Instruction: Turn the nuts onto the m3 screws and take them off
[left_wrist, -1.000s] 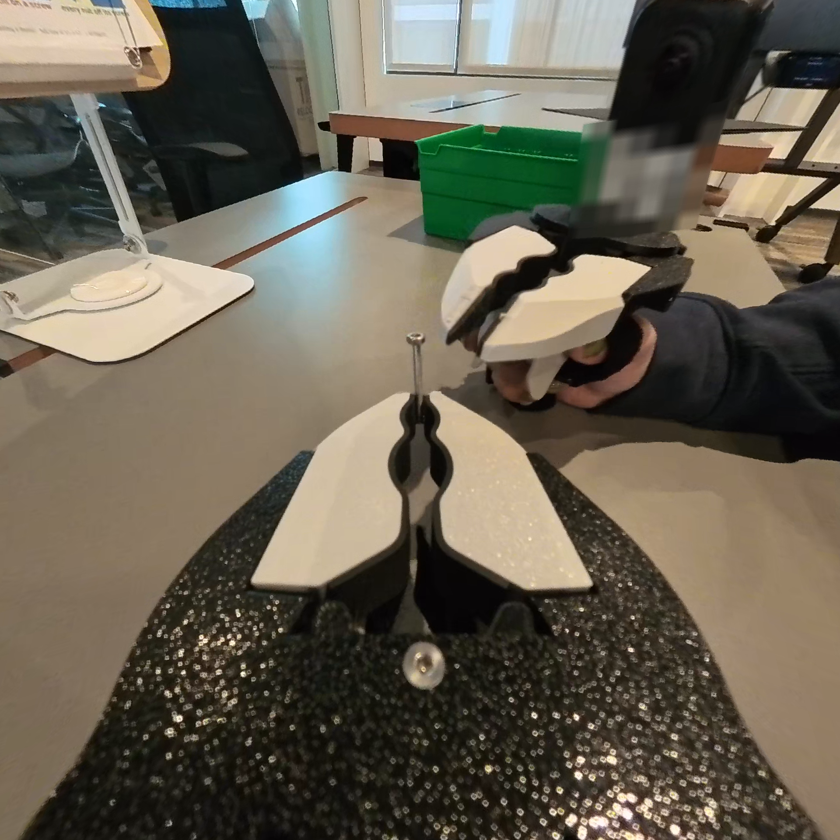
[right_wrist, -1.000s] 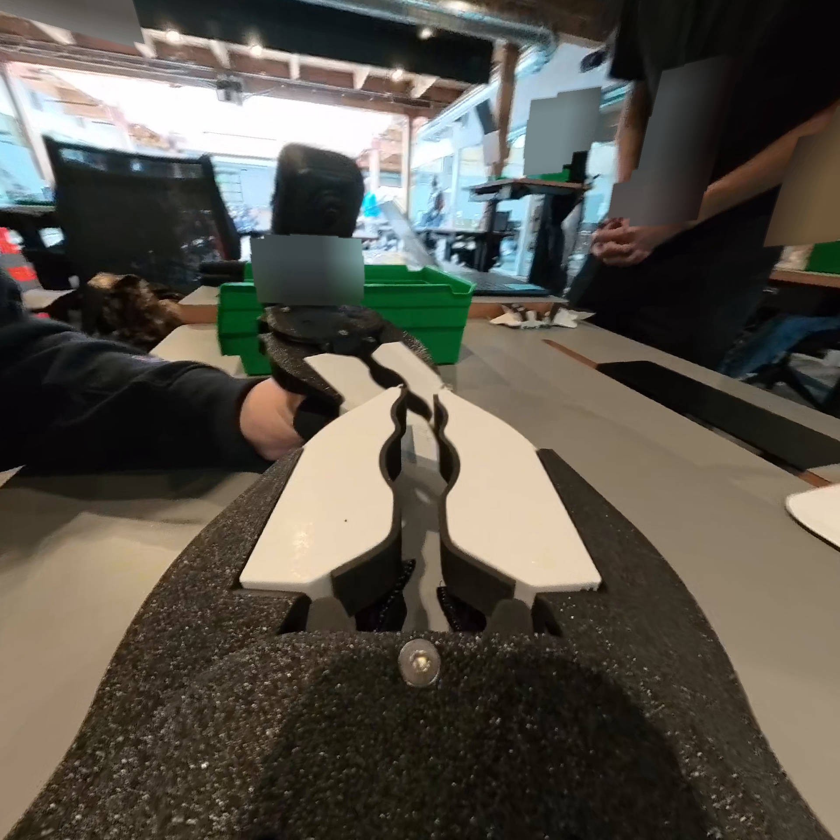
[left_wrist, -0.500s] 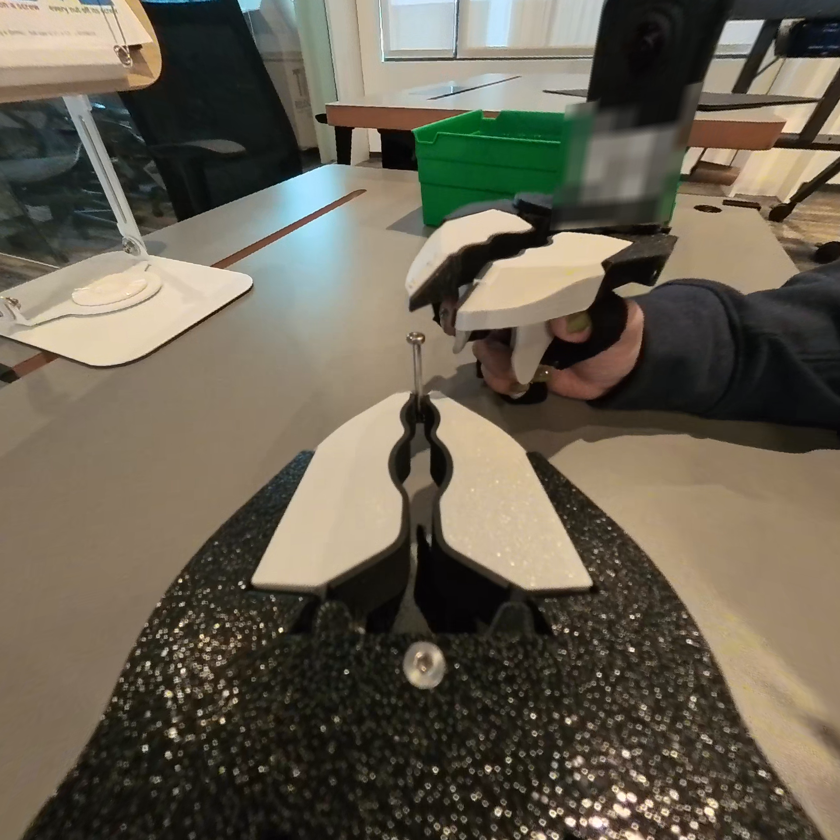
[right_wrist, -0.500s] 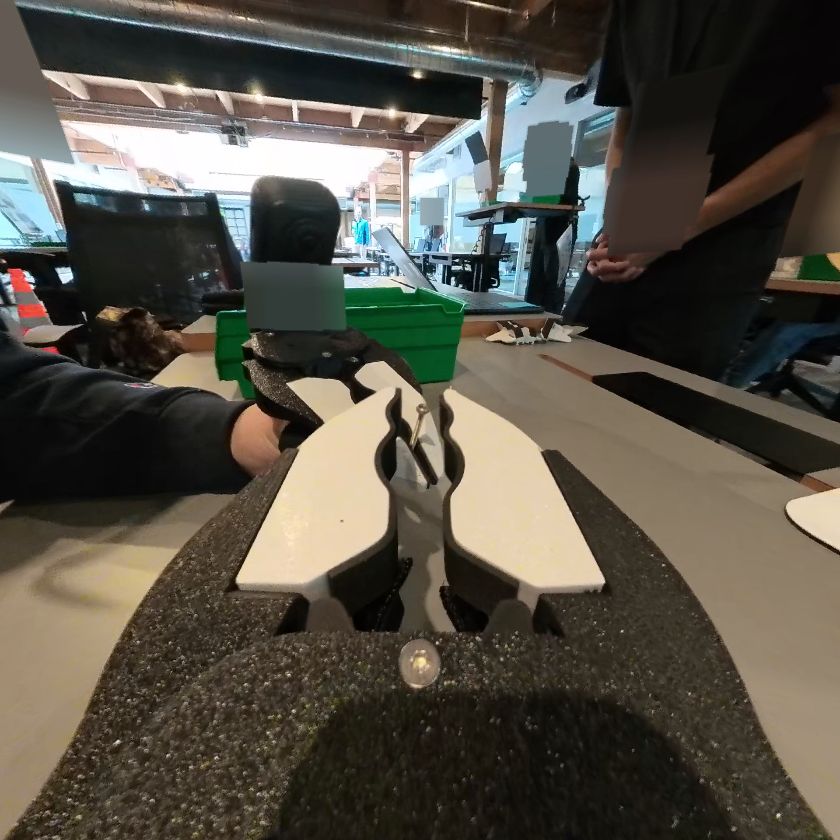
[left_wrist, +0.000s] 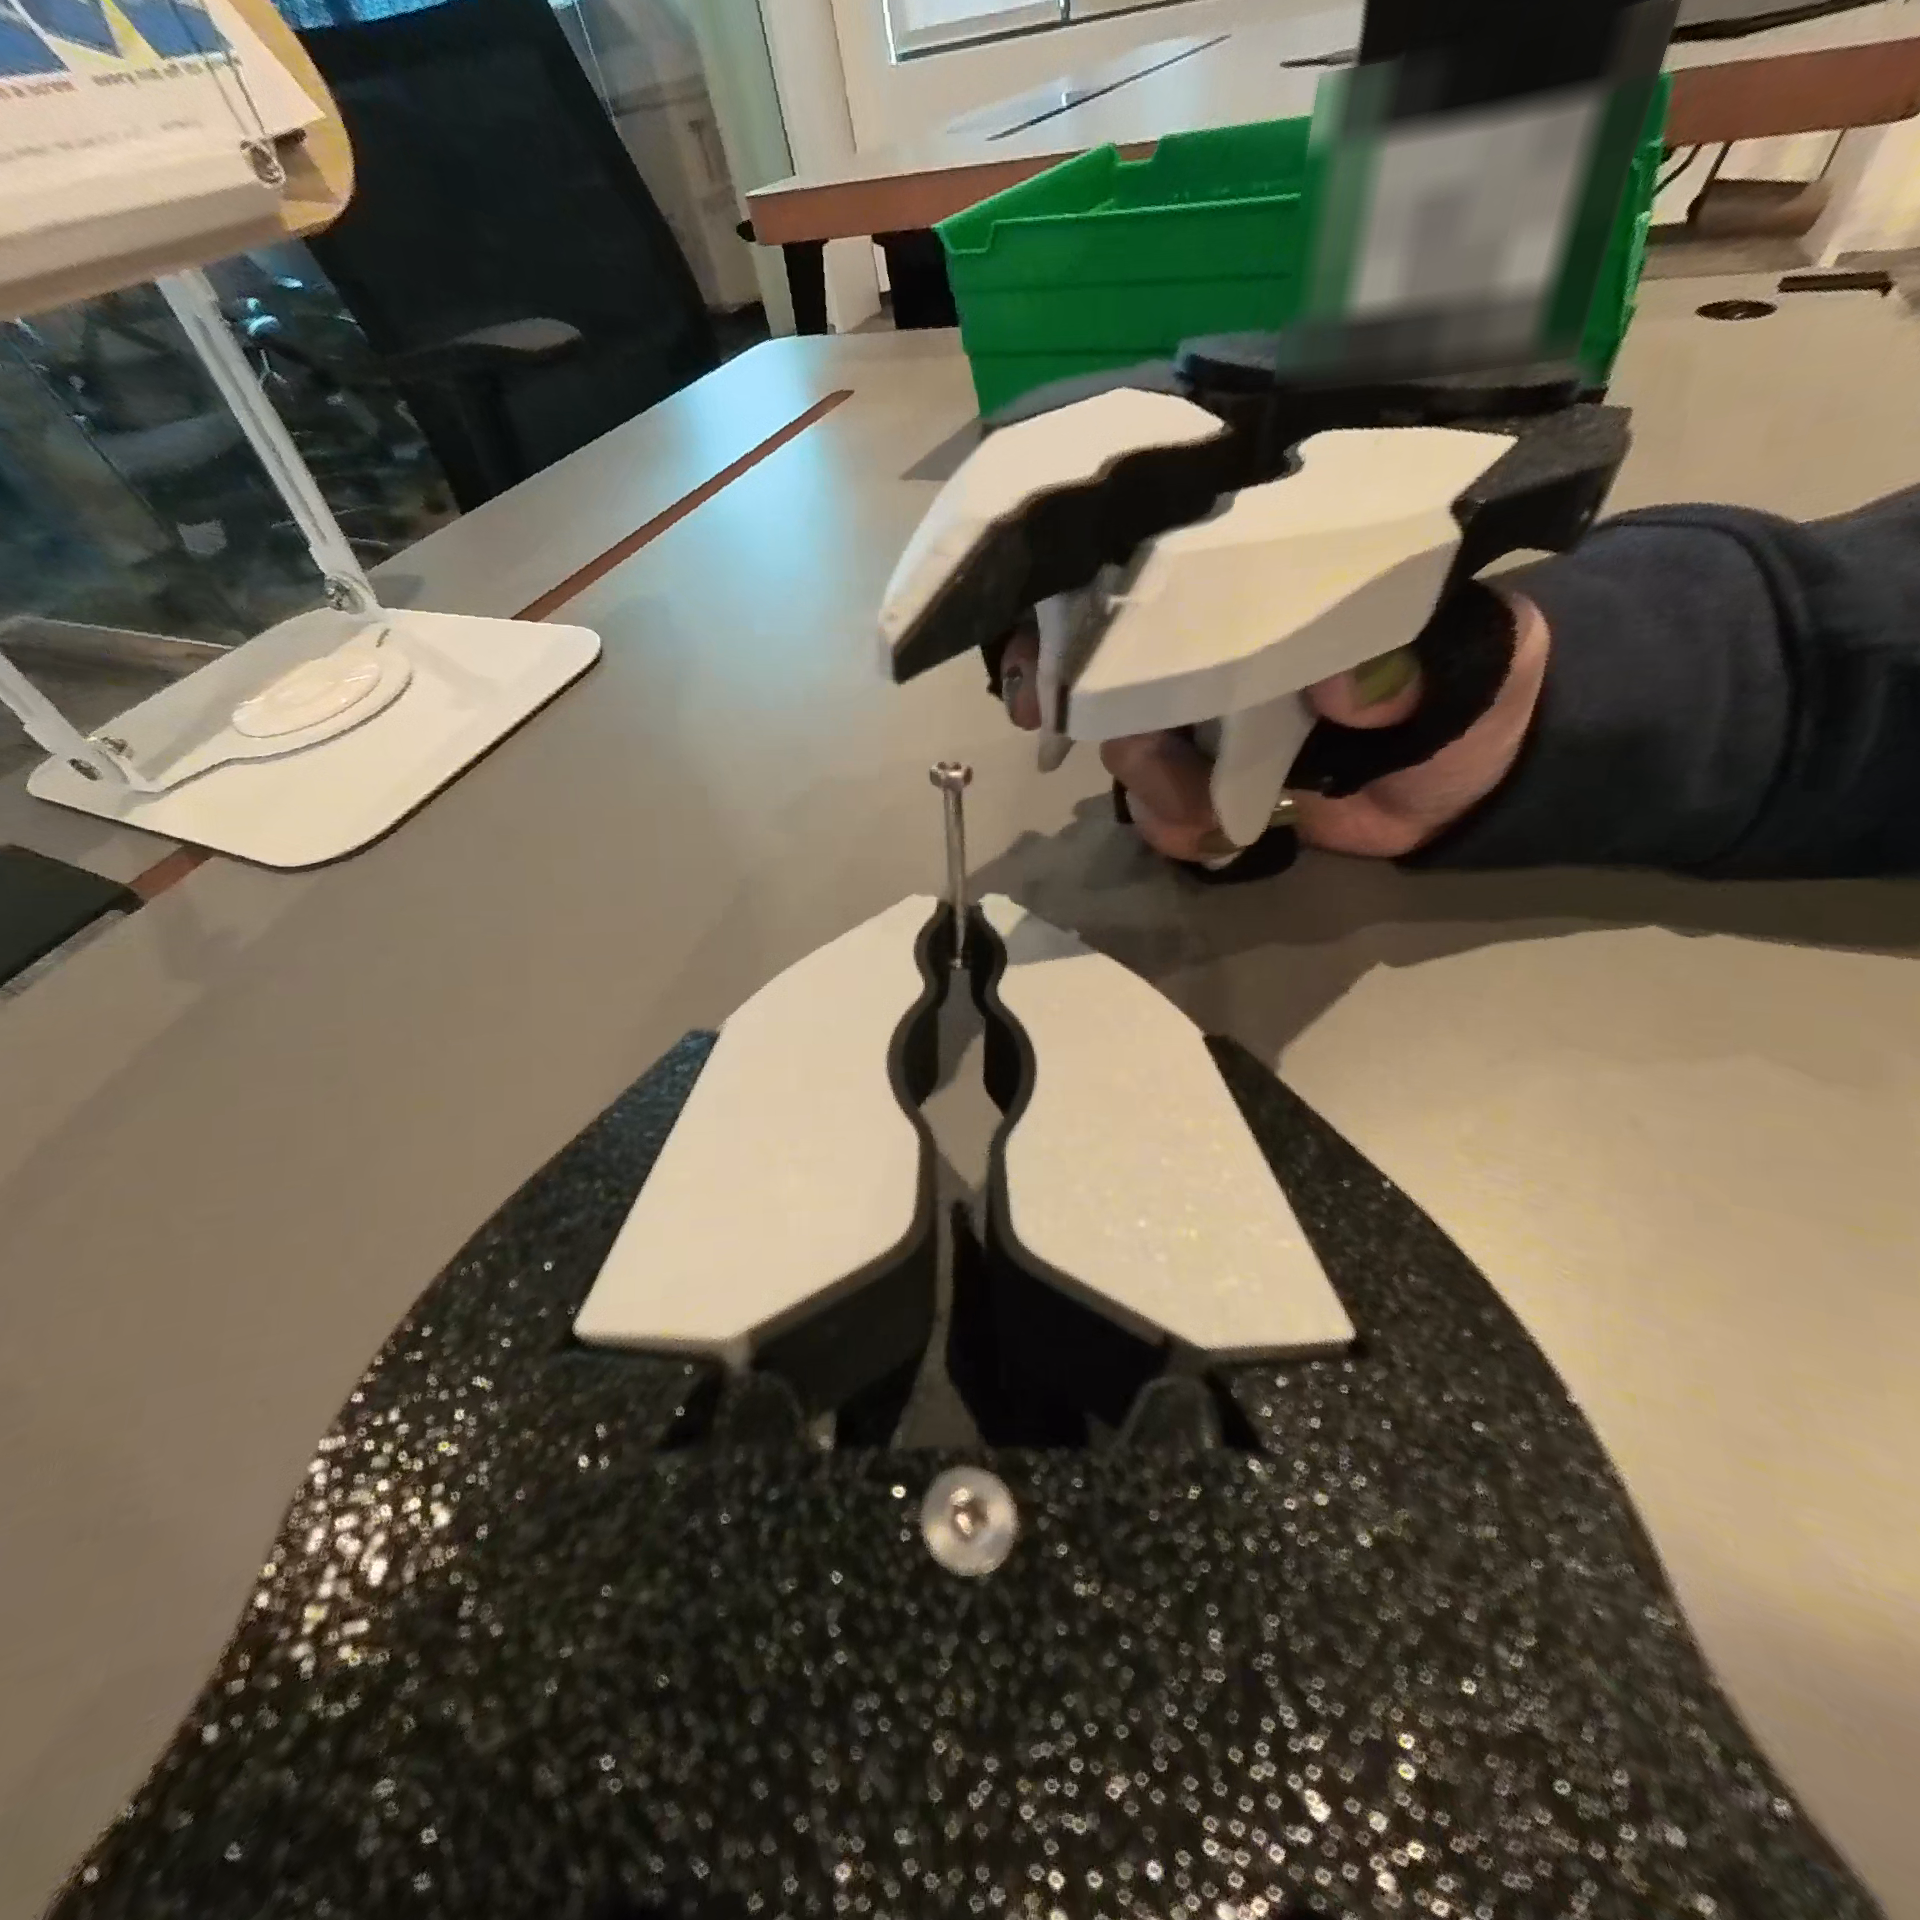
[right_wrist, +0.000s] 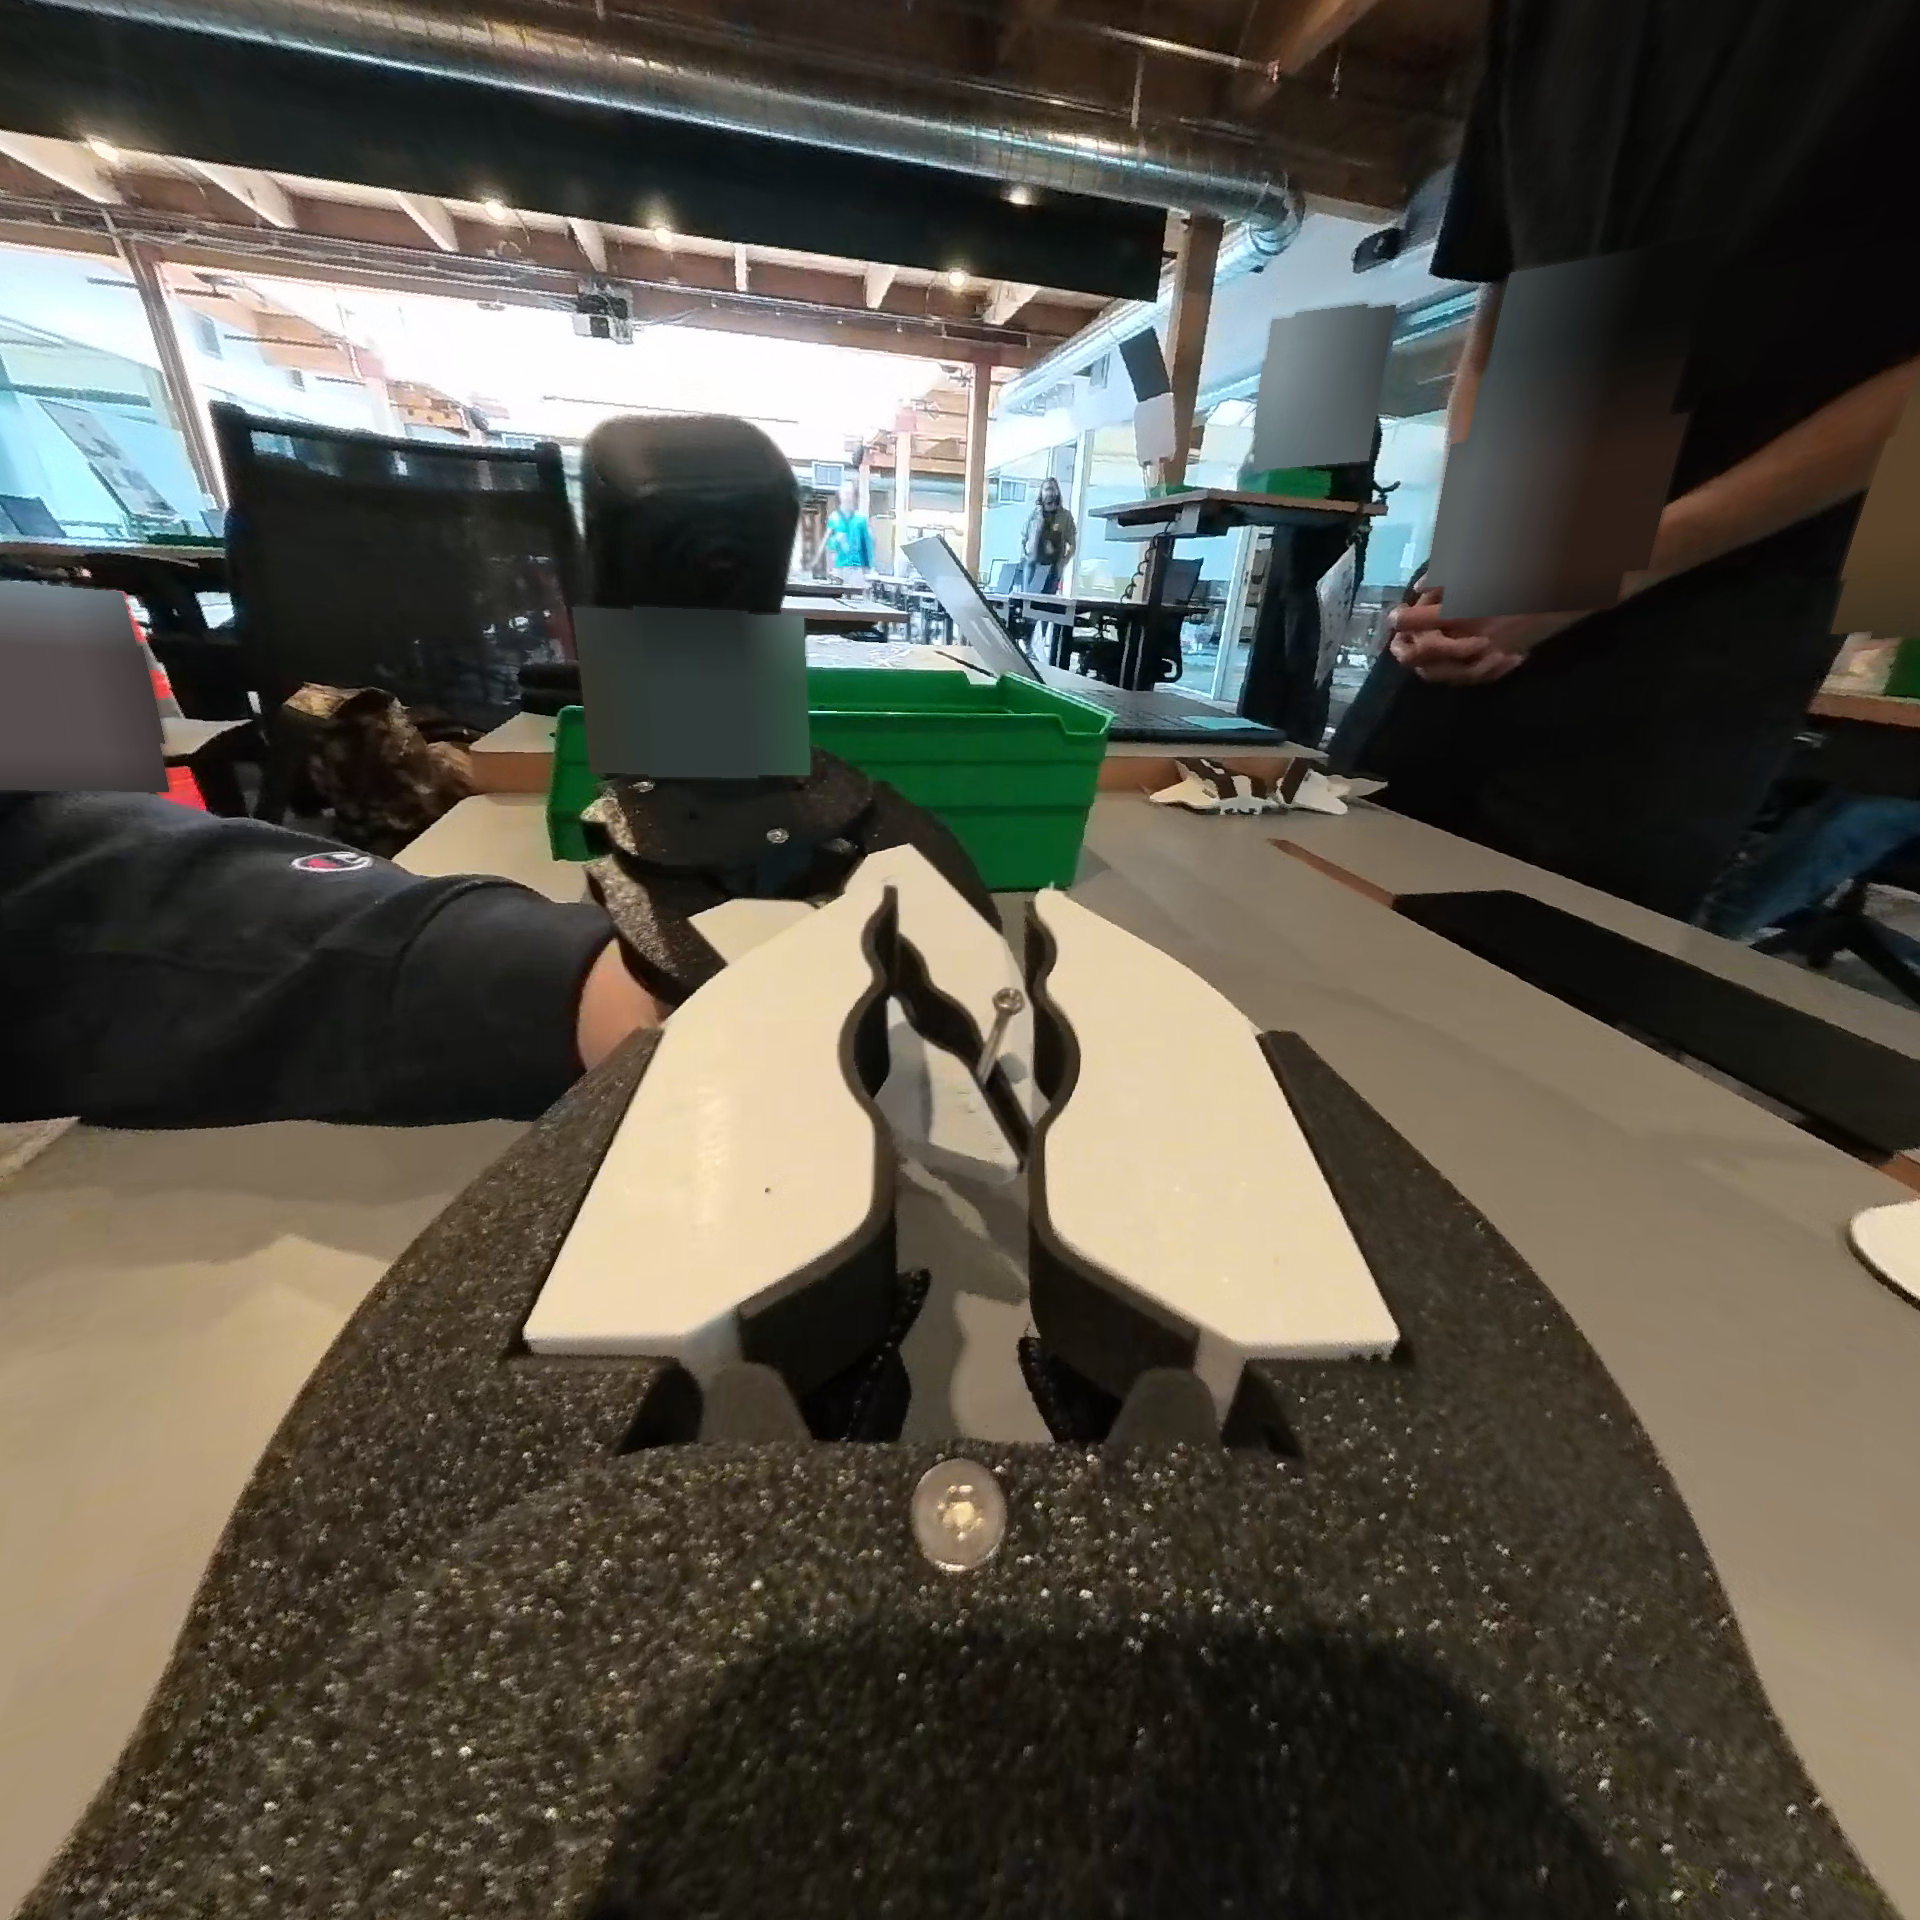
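My left gripper (left_wrist: 957, 920) is shut on the lower end of a thin metal screw (left_wrist: 951, 842), which stands upright with its head on top. My right gripper (left_wrist: 987, 675) is open and hovers above and to the right of the screw head without touching it. In the right wrist view the right gripper (right_wrist: 961, 914) is open with nothing pressed between its pads. The screw (right_wrist: 995, 1039) and the left gripper (right_wrist: 992, 1101) show through the gap, lower down. I cannot make out a nut in either view.
A green bin (left_wrist: 1122, 281) stands at the back of the grey table (left_wrist: 416, 1039); it also shows in the right wrist view (right_wrist: 935, 769). A white stand base (left_wrist: 343, 727) lies at the left. A person (right_wrist: 1662, 520) stands at the right edge. My right fingertips sit around 6 centimetres from my left ones.
My right gripper has risen off the table, moved left toward the screw head, and opened wider. My left gripper has stayed shut on the screw and has not moved.
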